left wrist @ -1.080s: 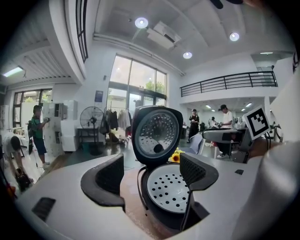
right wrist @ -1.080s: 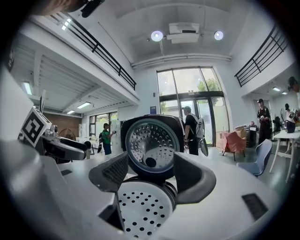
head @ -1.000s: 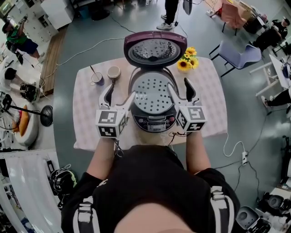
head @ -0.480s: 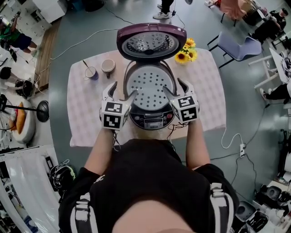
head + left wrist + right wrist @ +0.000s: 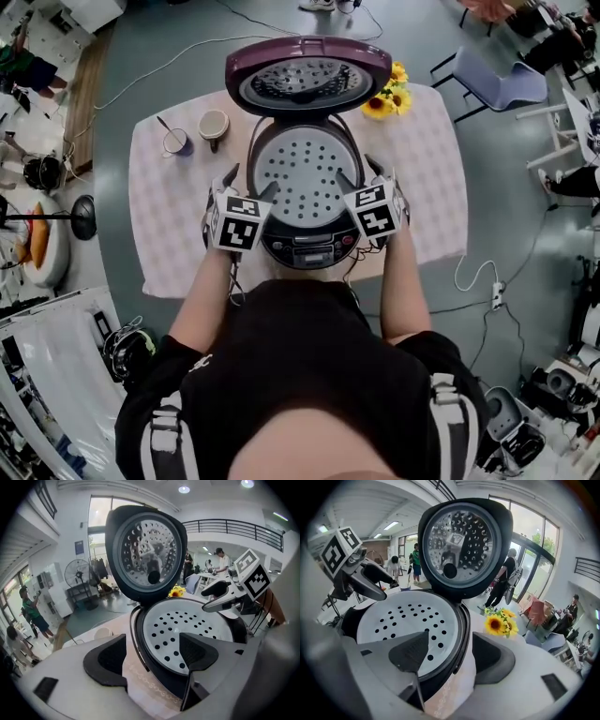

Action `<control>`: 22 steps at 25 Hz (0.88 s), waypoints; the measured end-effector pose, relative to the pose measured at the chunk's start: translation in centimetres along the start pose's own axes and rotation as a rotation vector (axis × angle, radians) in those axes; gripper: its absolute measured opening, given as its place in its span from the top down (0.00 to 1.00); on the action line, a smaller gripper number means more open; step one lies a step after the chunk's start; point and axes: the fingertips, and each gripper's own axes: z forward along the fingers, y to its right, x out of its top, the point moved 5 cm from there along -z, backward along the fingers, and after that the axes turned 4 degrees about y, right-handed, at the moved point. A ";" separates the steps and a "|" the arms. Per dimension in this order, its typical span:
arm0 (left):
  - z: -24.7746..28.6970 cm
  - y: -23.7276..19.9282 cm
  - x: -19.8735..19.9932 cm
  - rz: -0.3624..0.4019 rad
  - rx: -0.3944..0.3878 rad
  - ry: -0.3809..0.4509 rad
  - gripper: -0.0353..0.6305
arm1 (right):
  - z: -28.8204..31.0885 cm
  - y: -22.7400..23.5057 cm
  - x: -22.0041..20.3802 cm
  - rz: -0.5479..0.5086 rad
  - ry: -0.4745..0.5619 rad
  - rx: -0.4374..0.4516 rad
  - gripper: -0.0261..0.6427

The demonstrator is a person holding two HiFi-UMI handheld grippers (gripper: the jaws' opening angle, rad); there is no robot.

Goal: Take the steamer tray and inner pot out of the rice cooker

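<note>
Both grippers are pushing farther in than a second ago: they were hanging by the near front of the rice cooker, and now they are flanking its open mouth. The lid is standing raised at the far side.

The steamer tray, a pale disc with round holes, is sitting level in the mouth of the cooker. It is covering whatever lies under it, so the inner pot is not showing in any view.

The left gripper is holding its jaws wide apart with nothing clamped. Its right jaw is hovering over the tray's left edge and its left jaw is hanging outside the cooker, above the tablecloth, so the cooker's rim is running between them. The right gripper is doing the same on the right side, jaws spread and empty, the inner one over the tray and the outer one beyond the cooker wall.

The tray is lying between the two tools, each one equally near its own side. Being round, it is offering no long axis; what matters is that each edge is lying just inward and below an inner jaw. The next step is probably needing both grippers lower, so the jaws are pinching the tray's rim rather than the cooker's.
</note>
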 end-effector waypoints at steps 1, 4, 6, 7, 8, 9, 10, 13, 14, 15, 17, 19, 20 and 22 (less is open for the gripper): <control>0.6 0.0 -0.2 -0.004 -0.012 -0.013 0.42 | 0.5 0.1 -0.2 -0.003 -0.015 0.000 0.55; 2.2 0.0 -0.5 -0.011 -0.039 -0.045 0.42 | 1.7 0.4 -0.5 -0.003 -0.039 -0.001 0.55; 3.0 0.1 -0.6 0.003 -0.048 -0.063 0.42 | 2.3 0.6 -0.5 0.000 -0.052 0.008 0.55; 3.4 0.1 -0.7 0.016 -0.051 -0.073 0.43 | 2.6 0.7 -0.6 0.001 -0.060 0.011 0.55; 3.7 0.1 -0.8 0.035 -0.051 -0.084 0.44 | 2.9 0.7 -0.6 0.001 -0.069 0.010 0.55; 3.9 0.0 -1.0 0.059 -0.045 -0.098 0.45 | 3.1 0.6 -0.7 -0.002 -0.079 0.008 0.55; 4.1 -0.2 -1.2 0.086 -0.033 -0.112 0.46 | 3.4 0.6 -0.8 -0.003 -0.090 0.006 0.55; 4.3 -0.8 -1.7 0.138 0.003 -0.144 0.52 | 3.7 0.6 -1.2 0.014 -0.114 0.003 0.56; 4.3 -0.9 -1.7 0.137 0.005 -0.146 0.54 | 3.8 0.6 -1.4 0.025 -0.116 0.007 0.56; 4.3 -0.9 -1.7 0.129 0.004 -0.145 0.55 | 3.7 0.7 -1.5 0.037 -0.114 0.012 0.56; 4.5 -0.8 -1.6 0.115 0.006 -0.141 0.58 | 3.7 0.9 -1.6 0.053 -0.103 0.020 0.60; 4.6 -0.7 -1.5 0.112 0.013 -0.144 0.58 | 3.6 1.0 -1.5 0.053 -0.098 0.010 0.62; 4.6 -0.7 -1.5 0.112 0.017 -0.147 0.59 | 3.5 1.0 -1.5 0.049 -0.096 0.000 0.65; 4.5 -0.6 -1.5 0.117 0.021 -0.146 0.59 | 3.3 0.9 -1.6 0.040 -0.086 -0.015 0.67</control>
